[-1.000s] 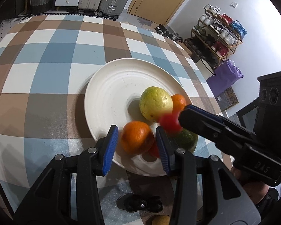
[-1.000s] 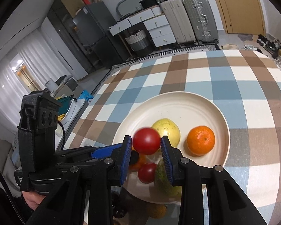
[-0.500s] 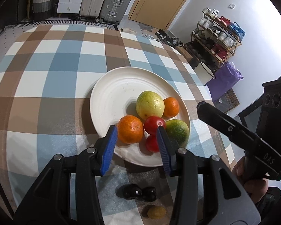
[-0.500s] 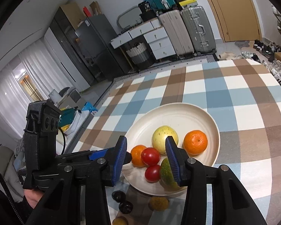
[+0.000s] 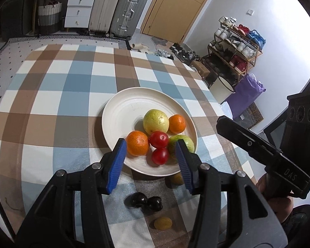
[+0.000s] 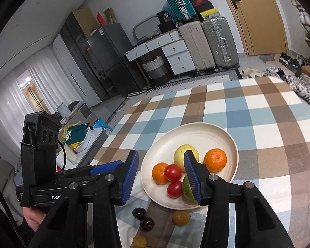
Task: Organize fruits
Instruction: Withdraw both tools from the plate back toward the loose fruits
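Checked surface (image 5: 51, 107) fills both views; wide bare cloth beyond and to the left of the plate, so room to swing there, while the near edge is crowded by both tools. Cream plate (image 5: 122, 115) sits near the front; its far half is bare, fruit bunched on the near half. Biggest piece: yellow-green guava (image 5: 155, 121), firm, heavy-looking, likely too broad for a narrow opening, take across its middle. Green mango (image 5: 183, 142) at the near rim, smooth skin, may slip. Two oranges, one near (image 5: 137, 143) and one far (image 5: 177, 123), pebbled peel, should grip well at the equator. Two tomatoes (image 5: 159, 139), touching each other, glossy and soft; light pinch only or they bruise. Off the plate, on the cloth: two small brownish fruits (image 6: 180, 218), then two dark cherries (image 5: 143, 200) lying together, tiny, prone to roll. Left gripper (image 5: 152, 161) and right gripper (image 6: 161, 175) hang above the plate's near rim, jaws of both spread and have just been opening wider, nothing between them. The raised plate rim stands just beside the loose fruits; judged a snag when scooping them.
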The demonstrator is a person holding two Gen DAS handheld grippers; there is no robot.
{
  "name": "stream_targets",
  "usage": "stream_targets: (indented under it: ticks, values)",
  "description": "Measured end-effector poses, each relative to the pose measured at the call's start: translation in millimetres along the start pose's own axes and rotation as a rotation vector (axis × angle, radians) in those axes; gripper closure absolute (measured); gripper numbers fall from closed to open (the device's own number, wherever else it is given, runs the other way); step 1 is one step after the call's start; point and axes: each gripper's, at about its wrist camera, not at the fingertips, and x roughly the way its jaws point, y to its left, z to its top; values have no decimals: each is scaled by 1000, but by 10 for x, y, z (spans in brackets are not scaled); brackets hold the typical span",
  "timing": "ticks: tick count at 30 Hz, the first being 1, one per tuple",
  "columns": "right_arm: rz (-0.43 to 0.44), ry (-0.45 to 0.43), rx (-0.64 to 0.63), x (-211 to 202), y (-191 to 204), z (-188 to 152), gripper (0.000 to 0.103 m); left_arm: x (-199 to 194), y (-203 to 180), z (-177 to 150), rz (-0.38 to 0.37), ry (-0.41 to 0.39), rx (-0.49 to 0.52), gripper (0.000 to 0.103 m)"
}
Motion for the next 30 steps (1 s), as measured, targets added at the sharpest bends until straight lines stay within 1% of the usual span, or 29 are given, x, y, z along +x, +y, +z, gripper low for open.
stream_targets:
  ticks: [2,6,9,10,11,12,13,17,21,24,25,27,28,30]
  values:
    - [0,-5,-3,-51,20,-9,55,-66,-13,-16,-1,-12,-3,52]
    - [-4,-16,-10,-155,59,-53,55,-212,-50,-89,5,-34,-4,52]
    - [-12,-16,-21,-221,94,-92,51,-306,-80,-146,18,-53,2,46]
    - [-13,-16,-26,-240,106,-104,47,-325,-88,-161,24,-58,2,41]
    - [-12,-18,-29,-259,112,-114,42,-347,-94,-176,33,-62,2,32]
    - [-12,-22,-32,-288,125,-128,39,-376,-103,-197,49,-67,2,28]
    - [-15,-30,-38,-331,143,-147,33,-401,-106,-212,57,-75,1,24]
    - [-9,-57,-55,-455,190,-193,23,-508,-134,-276,73,-96,5,20]
    - [-4,-79,-66,-584,230,-246,17,-604,-158,-345,98,-113,7,16]
    - [-8,-94,-73,-661,257,-279,13,-669,-164,-420,116,-126,9,7]
    - [-8,-98,-74,-682,263,-287,12,-682,-166,-438,117,-130,7,1]
    - [-8,-106,-75,-721,278,-307,10,-731,-168,-492,124,-144,3,1]
    - [-7,-110,-77,-746,288,-326,8,-748,-170,-516,126,-147,4,1]
    - [-8,-120,-80,-786,303,-357,5,-759,-175,-566,133,-145,10,1]
